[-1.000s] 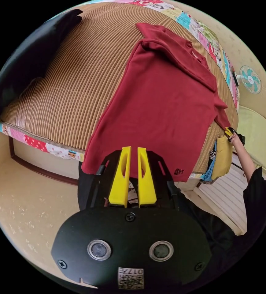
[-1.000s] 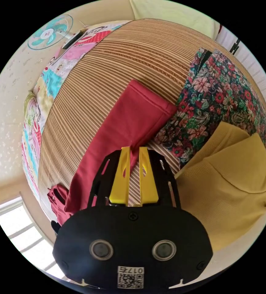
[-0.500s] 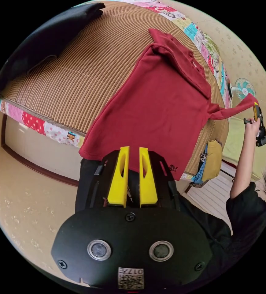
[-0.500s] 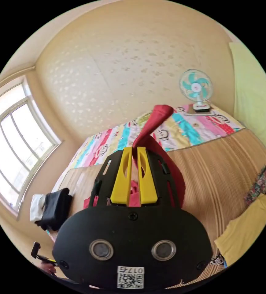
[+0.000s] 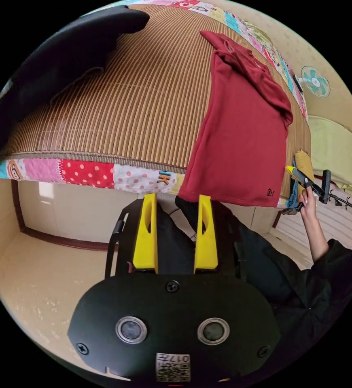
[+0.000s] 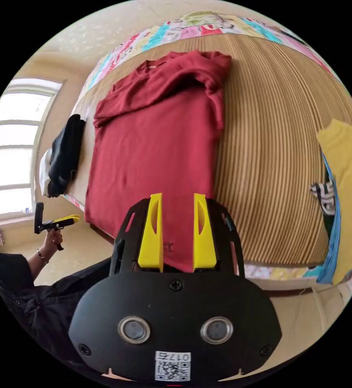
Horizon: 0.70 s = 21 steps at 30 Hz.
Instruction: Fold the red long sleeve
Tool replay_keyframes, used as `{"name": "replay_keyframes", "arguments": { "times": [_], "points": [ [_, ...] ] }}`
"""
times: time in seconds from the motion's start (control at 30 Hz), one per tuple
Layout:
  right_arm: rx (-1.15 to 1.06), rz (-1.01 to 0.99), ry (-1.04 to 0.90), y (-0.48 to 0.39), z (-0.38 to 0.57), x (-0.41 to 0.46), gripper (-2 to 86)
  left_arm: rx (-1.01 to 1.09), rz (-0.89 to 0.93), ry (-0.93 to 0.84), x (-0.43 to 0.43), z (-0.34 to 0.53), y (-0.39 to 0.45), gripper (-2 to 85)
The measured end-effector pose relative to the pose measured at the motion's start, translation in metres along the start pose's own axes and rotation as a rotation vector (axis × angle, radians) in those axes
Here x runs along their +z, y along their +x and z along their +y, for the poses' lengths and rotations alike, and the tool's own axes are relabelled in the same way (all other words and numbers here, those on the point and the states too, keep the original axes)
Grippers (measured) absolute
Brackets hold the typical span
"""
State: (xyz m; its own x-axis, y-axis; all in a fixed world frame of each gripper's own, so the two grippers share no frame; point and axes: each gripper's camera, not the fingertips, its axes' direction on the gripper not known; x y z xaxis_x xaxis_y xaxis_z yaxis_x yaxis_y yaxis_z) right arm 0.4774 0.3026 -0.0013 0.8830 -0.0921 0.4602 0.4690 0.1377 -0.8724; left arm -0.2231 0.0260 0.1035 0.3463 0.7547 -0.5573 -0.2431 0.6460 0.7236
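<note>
Left gripper view: red long sleeve (image 5: 244, 125) is spread at upper right on the woven mat (image 5: 135, 101), hem overhanging; both sleeves look folded in. Left gripper (image 5: 175, 206) and right gripper (image 6: 177, 204) are held with jaws apart, empty. Hem corners should be pinched evenly.

One red long sleeve (image 6: 155, 137) is lying beyond two grippers, left gripper (image 5: 175, 202) and right gripper (image 6: 177, 200); one fan (image 5: 314, 81) is standing farther off.

Red long sleeve (image 6: 155, 133), brown striped mat (image 6: 265, 153), yellow fingers (image 5: 145, 238)
</note>
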Motion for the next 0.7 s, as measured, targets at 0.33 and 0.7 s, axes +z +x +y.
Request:
{"name": "replay_keyframes", "arguments": {
  "times": [0.33, 0.7],
  "points": [
    [0.328, -0.396, -0.103, 0.108, 0.109, 0.037, 5.4, 0.131, 0.277, -0.177, 0.050, -0.051, -0.066, 5.8],
    [0.203, -1.071, 0.581, 0.113, 0.230, -0.105, 3.0, 0.309, 1.122, 0.066, -0.074, 0.022, -0.091, 4.3]
  ]
}}
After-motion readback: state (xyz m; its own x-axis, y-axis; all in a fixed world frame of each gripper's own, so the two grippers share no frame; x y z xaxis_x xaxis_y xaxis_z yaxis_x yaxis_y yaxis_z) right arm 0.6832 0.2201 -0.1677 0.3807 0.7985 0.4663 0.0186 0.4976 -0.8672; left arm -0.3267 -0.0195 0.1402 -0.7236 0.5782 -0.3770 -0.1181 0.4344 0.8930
